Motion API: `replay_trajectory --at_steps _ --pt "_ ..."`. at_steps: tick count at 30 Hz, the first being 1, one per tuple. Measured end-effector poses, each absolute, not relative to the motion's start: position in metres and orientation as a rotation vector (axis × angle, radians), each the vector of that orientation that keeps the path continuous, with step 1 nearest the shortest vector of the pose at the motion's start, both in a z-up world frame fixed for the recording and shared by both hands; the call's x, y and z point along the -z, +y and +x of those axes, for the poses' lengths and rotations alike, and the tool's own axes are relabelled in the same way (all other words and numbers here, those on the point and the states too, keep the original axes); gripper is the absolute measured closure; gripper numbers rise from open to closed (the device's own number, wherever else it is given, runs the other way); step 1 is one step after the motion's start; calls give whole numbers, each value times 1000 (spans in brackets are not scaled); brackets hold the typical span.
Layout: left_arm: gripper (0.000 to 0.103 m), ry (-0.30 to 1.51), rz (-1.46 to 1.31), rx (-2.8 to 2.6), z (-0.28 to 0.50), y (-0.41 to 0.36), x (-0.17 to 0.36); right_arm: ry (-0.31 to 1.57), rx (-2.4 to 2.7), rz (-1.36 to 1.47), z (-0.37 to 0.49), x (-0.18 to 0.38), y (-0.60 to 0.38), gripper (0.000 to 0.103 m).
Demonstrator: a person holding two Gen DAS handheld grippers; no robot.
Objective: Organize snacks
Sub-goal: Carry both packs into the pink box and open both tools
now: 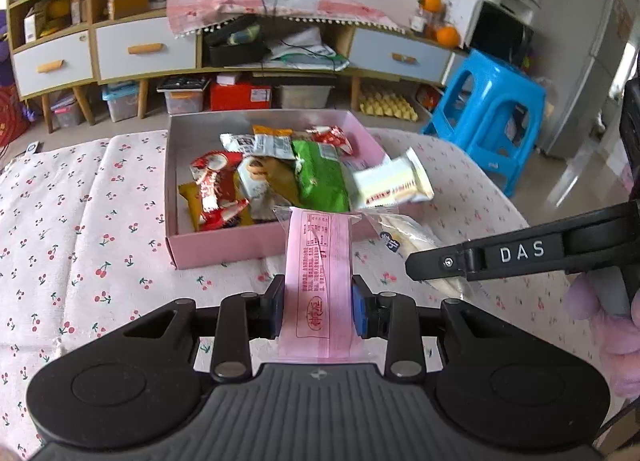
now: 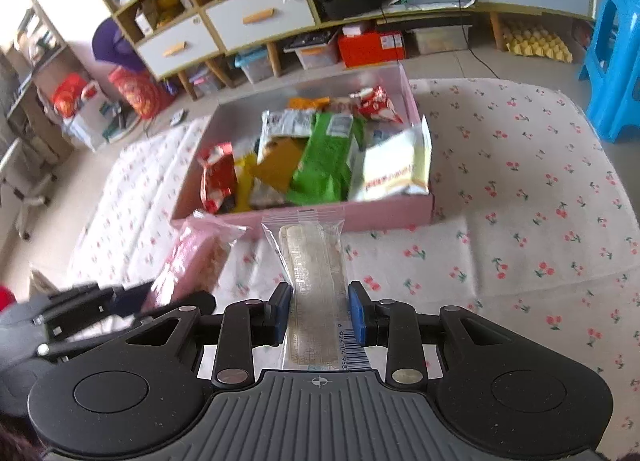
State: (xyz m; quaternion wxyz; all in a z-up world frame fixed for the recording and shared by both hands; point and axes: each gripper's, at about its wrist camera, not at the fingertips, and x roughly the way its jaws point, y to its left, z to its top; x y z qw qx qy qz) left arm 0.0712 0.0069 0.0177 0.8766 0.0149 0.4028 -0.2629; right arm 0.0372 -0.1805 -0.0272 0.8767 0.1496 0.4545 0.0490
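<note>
A pink box (image 1: pixel 224 247) (image 2: pixel 384 217) holds several snack packs: red, green, brown and silver ones. A white pack (image 1: pixel 394 183) (image 2: pixel 396 171) leans on its right wall. My left gripper (image 1: pixel 318 309) is shut on a pink snack packet (image 1: pixel 320 269), held just in front of the box's near wall; the packet also shows in the right wrist view (image 2: pixel 192 261). My right gripper (image 2: pixel 320 315) is shut on a clear-wrapped pale wafer bar (image 2: pixel 316 281), also just short of the near wall. The right gripper shows in the left wrist view (image 1: pixel 416 265) with the bar (image 1: pixel 404 237).
The box sits on a table with a white cherry-print cloth (image 1: pixel 80 229) (image 2: pixel 520 221). A blue plastic stool (image 1: pixel 488 117) (image 2: pixel 612 49) stands right of the table. A low cabinet with drawers (image 1: pixel 144 49) (image 2: pixel 260 17) runs along the back wall.
</note>
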Motion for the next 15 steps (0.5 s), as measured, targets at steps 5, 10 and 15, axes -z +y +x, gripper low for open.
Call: replay_trajectory --at_steps 5,10,15 --pt "73 837 -48 509 89 5 -19 920 -57 346 57 23 -184 74" --pt "73 817 -136 461 114 5 -17 888 -26 467 78 28 -200 74" --pt "73 800 -146 389 145 3 -12 804 -19 574 97 36 -217 74"
